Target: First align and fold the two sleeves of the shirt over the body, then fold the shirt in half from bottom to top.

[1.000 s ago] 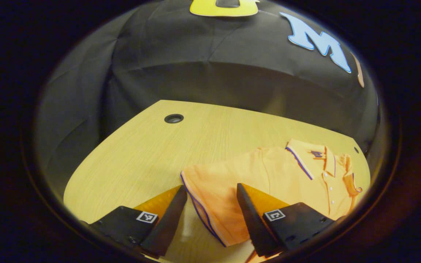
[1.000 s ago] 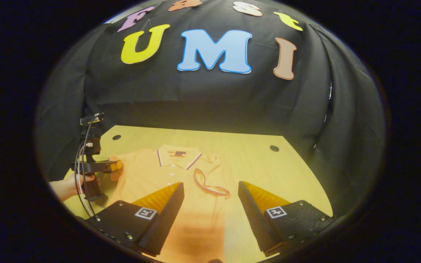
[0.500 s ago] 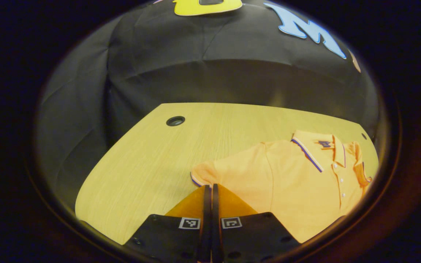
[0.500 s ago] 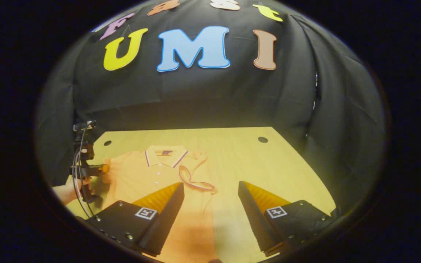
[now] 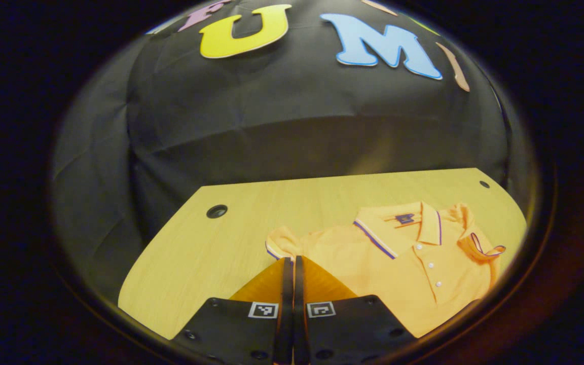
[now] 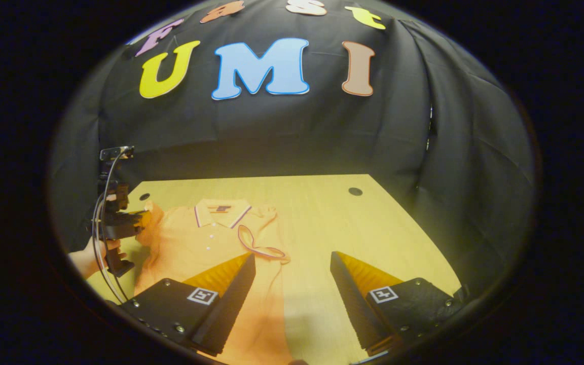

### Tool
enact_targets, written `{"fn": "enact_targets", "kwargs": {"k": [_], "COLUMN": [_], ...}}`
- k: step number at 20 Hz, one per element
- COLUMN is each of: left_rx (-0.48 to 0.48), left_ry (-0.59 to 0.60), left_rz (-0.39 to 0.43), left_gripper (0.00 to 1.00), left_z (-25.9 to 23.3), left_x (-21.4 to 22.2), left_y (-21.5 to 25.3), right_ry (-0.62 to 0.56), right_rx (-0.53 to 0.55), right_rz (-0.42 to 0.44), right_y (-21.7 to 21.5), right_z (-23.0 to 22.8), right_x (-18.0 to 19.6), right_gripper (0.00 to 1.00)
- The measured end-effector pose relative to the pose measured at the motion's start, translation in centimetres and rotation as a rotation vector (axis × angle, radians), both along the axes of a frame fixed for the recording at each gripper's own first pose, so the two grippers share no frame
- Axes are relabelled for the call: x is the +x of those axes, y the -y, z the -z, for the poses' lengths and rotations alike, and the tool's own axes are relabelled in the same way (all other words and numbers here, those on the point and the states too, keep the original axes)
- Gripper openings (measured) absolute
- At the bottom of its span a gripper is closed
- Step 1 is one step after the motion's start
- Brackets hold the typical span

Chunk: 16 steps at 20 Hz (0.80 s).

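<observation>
Orange polo shirt (image 5: 398, 274) is laid face up on the table (image 5: 211, 248), collar toward the far wall, long axis running near to far. Its one sleeve (image 5: 281, 243) is pinched at the cuff in the pressed-together left claw (image 5: 289, 268); the shirt body lies to that claw's right, so the fold is judged to go rightward. The other sleeve (image 6: 259, 246) is already seen folded over the chest. Right claw (image 6: 292, 263) is held spread above the lower body, nothing gripped.

shirt (image 6: 206, 243) flat on table (image 6: 332, 223), collar (image 5: 398, 228) toward the booth wall | my left gripper (image 5: 290, 263) at the shirt's left edge — on the sleeve (image 5: 282, 242) | other sleeve (image 6: 259, 248) folded over the body | my right gripper (image 6: 292, 266) above the shirt's right edge — table beyond
</observation>
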<state>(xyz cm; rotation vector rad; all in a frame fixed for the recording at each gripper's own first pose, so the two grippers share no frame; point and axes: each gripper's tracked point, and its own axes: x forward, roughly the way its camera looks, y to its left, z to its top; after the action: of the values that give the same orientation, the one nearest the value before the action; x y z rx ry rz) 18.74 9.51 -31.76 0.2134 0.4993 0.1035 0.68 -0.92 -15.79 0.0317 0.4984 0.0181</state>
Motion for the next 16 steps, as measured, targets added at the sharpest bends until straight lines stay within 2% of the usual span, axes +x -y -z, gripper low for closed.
{"fn": "enact_targets", "kwargs": {"k": [4,9,11,13,16], "left_rx": [0.053,0.057,0.065,0.052,0.051], "left_ry": [-0.03,-0.065,-0.076,-0.085,-0.078], "left_rz": [0.095,0.148,0.155,0.174,0.19], "left_gripper": [0.07,0.07,0.1,0.19,0.54], "left_z": [1.8,3.1,3.4,3.6,3.2], "left_x": [0.0,-0.4,-0.7,-1.2,-2.1], "left_y": [3.6,5.9,6.4,7.3,8.2], "right_ry": [-0.003,-0.025,-0.027,-0.027,-0.027], "right_rx": [-0.015,-0.006,-0.005,-0.002,0.003], "right_rz": [0.008,0.022,0.026,0.027,0.019], "right_y": [0.3,0.8,1.0,1.1,1.3], "right_z": [0.3,1.4,1.7,2.0,2.3], "right_x": [-0.3,-2.1,-2.6,-2.9,-3.7], "right_gripper": [0.93,0.93,0.93,0.92,0.92]}}
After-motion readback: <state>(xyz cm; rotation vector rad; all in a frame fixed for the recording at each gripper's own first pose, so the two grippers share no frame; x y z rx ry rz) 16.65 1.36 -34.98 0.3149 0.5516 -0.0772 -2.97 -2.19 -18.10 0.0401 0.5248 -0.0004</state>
